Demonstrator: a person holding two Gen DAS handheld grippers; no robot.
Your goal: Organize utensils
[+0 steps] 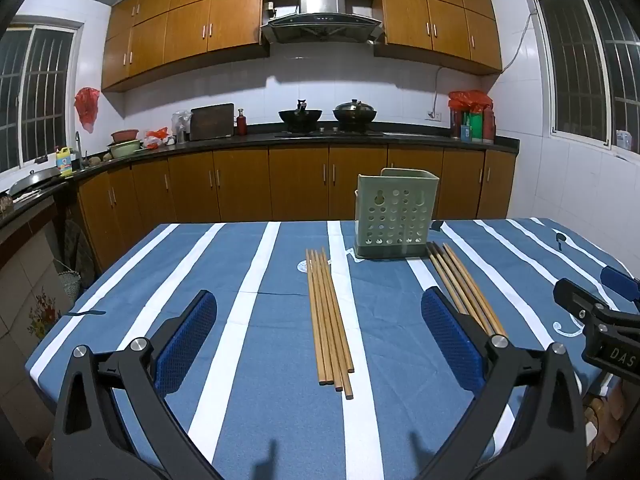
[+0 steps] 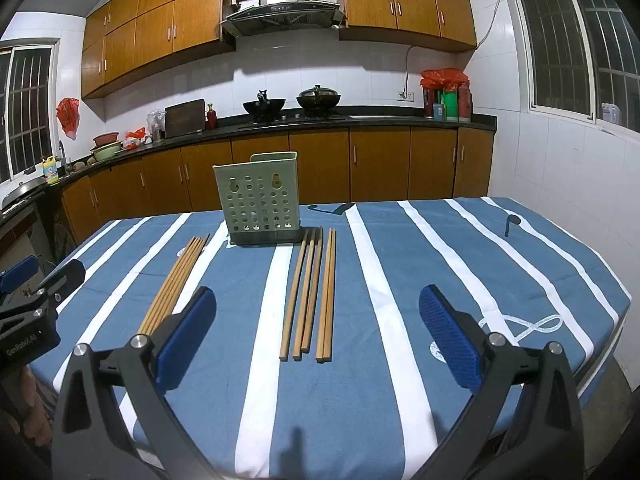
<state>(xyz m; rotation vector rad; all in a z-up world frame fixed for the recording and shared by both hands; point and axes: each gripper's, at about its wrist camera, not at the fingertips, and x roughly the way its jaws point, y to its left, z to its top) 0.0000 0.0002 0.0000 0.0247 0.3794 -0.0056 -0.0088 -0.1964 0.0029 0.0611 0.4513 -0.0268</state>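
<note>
The left gripper [image 1: 319, 343] hangs over the near edge of the counter [image 1: 400, 420], which wears a blue cloth with white stripes; its jaws stand as wide as they go and hold nothing. Its blue pads [image 1: 188, 340] frame the left bundle of chopsticks [image 1: 329, 320], which lies flat on the cloth below and between them, untouched. This bundle counts about 5 or 6 wooden sticks, packed side by side, their near ends uneven and their far ends pointing toward the back of the counter.

Further right and further back stands the green holder [image 1: 394, 213], an upright box with round holes in its front wall and a dark base. It looks empty from here, though its inside is not visible.

Just right of the holder's base begins the right bundle of chopsticks [image 2: 310, 292], 5 sticks lying flat: 3 close together, then a pair just beside them.

The right gripper [image 2: 318, 342] hovers over this second bundle, jaws likewise fully spread and holding nothing, the sticks lying between its blue pads [image 2: 450, 340] without contact
</note>
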